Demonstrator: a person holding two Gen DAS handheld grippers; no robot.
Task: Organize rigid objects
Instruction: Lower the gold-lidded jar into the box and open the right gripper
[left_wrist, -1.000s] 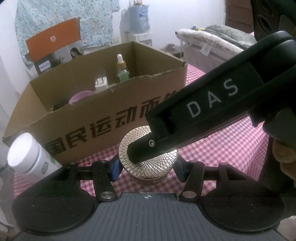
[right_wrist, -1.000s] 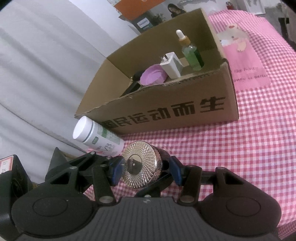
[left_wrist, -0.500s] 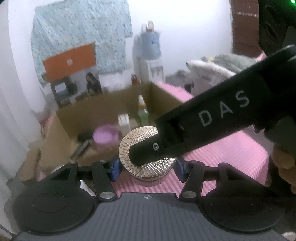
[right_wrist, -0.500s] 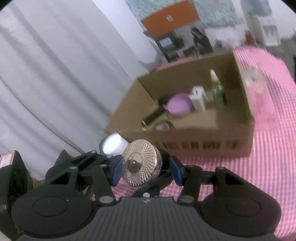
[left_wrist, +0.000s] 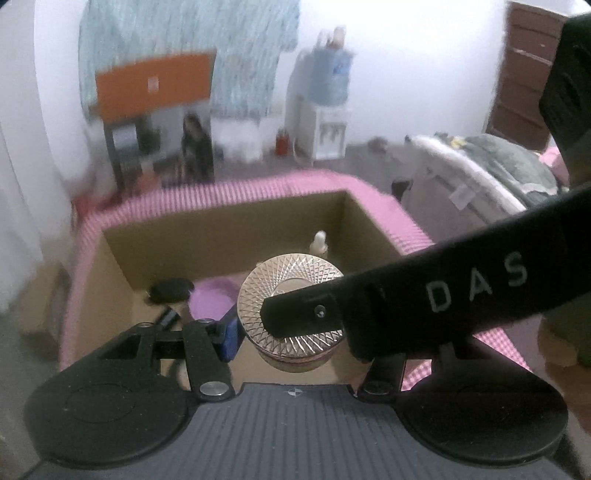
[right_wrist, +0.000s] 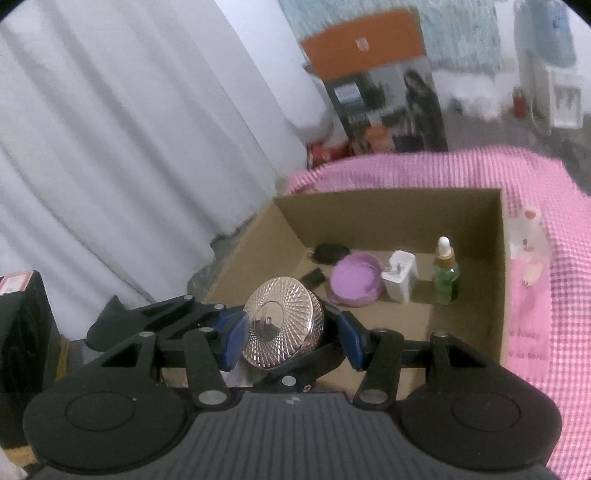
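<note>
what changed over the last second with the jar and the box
The gold-lidded jar has been lifted from the checked tablecloth in front of the cardboard box and now hangs above the box opening. Both the left hand-held gripper and the right hand-held gripper stay on it. The purple lid, white charger and green dropper bottle stayed put.

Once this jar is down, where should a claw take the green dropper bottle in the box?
Take the bottle by its green glass body, below the gold collar, coming straight down: it stands upright and the box walls block sideways approaches. With the charger close on one side and the wall on the other, closing front to back looks safest.
</note>
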